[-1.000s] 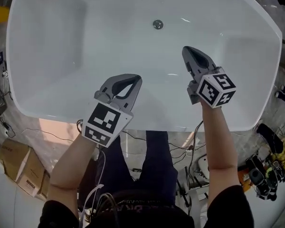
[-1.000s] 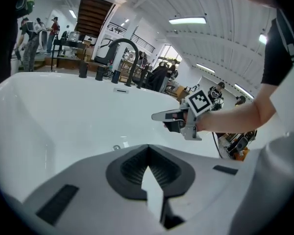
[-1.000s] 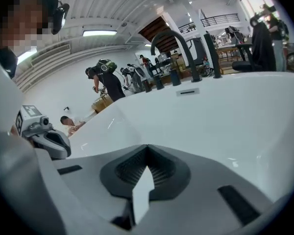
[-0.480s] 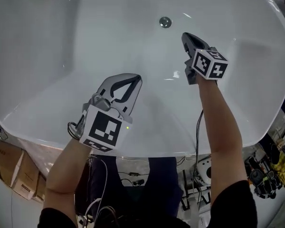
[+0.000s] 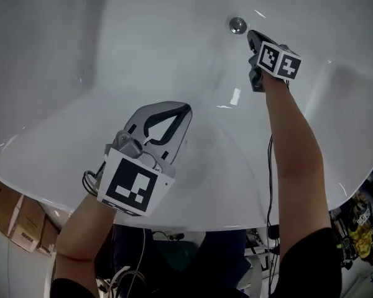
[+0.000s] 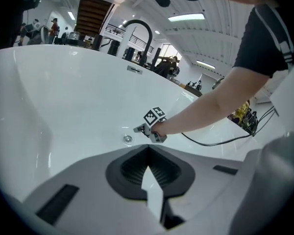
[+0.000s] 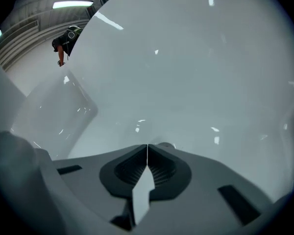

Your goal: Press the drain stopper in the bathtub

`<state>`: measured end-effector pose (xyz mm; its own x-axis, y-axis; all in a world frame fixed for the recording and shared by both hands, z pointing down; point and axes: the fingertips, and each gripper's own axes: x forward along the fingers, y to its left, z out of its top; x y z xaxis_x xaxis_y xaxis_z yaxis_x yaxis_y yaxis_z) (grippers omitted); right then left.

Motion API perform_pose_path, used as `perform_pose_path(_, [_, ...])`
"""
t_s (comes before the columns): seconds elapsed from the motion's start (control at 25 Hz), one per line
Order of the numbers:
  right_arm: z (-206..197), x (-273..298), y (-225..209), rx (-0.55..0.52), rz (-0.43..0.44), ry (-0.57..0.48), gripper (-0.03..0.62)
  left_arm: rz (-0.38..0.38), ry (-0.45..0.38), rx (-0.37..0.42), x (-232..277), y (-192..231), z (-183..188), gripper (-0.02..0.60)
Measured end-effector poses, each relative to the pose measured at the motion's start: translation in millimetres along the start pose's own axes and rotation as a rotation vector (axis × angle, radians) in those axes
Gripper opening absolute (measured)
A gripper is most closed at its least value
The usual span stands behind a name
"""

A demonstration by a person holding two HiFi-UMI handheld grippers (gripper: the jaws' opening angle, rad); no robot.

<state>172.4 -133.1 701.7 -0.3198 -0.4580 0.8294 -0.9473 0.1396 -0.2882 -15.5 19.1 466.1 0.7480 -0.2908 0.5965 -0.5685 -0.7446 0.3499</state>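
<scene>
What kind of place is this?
Probably a workshop or showroom hall, not a home bathroom: the bathtub stands beside cardboard boxes, under a high ceiling with strip lights.

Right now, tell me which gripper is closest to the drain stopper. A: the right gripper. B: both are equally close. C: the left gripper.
A: the right gripper, jaws shut, has its tip right beside the drain stopper; the left gripper is much farther back toward the person.
</scene>
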Motion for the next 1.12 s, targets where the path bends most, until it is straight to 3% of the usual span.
perform_pose_path(0.32, [-5,51,-17,-0.005,-0.035,0.060,0.017,-0.003,0.048,-0.058,0,13,6,0.003])
perform_pose_path(0.56, [-13,85,-27,0.002,-0.042,0.105,0.016,-0.059,0.036,-0.208,5,11,0,0.003])
perform_pose_path(0.72, [-16,98,-31,-0.004,-0.048,0.142,0.016,-0.060,0.067,-0.183,5,11,-2,0.003])
perform_pose_path(0.88, [-28,106,-37,-0.007,-0.071,0.210,0.015,-0.070,0.060,-0.217,5,10,-2,0.003])
perform_pose_path(1.12, [-30,104,-37,0.019,-0.050,0.226,0.017,-0.062,0.063,-0.238,5,11,-4,0.003])
